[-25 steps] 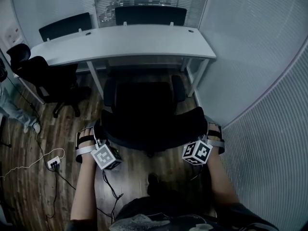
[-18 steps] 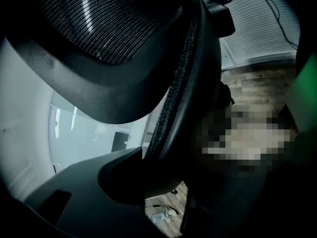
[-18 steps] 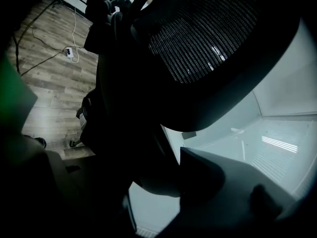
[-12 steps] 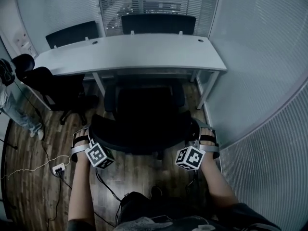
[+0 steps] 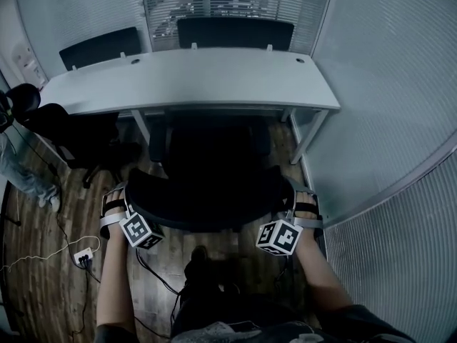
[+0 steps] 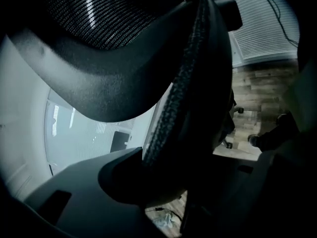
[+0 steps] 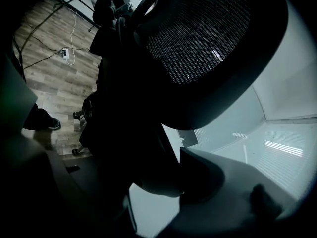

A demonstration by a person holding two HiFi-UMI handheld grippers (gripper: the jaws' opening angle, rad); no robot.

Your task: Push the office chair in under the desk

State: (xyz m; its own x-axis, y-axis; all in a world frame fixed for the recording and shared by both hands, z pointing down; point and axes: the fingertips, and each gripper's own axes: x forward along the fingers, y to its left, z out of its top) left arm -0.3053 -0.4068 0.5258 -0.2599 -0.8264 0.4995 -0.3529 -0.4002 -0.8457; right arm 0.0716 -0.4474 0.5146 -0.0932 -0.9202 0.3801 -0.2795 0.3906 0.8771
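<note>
Your head camera looks steeply down on the black mesh office chair (image 5: 214,188) and white desk (image 5: 193,77). Both gripper cameras sit tight against its backrest, on opposite sides.

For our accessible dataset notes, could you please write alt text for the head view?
From above, the left gripper and right gripper clasp the back of a black chair facing a white desk. Its seat front reaches the desk's near edge; another chair stands at left.

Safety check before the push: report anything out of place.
Nothing spilled. A power strip and loose cables trail across the floor left of the office chair, a trip hazard; a second chair stands askew at the desk's left end.
</note>
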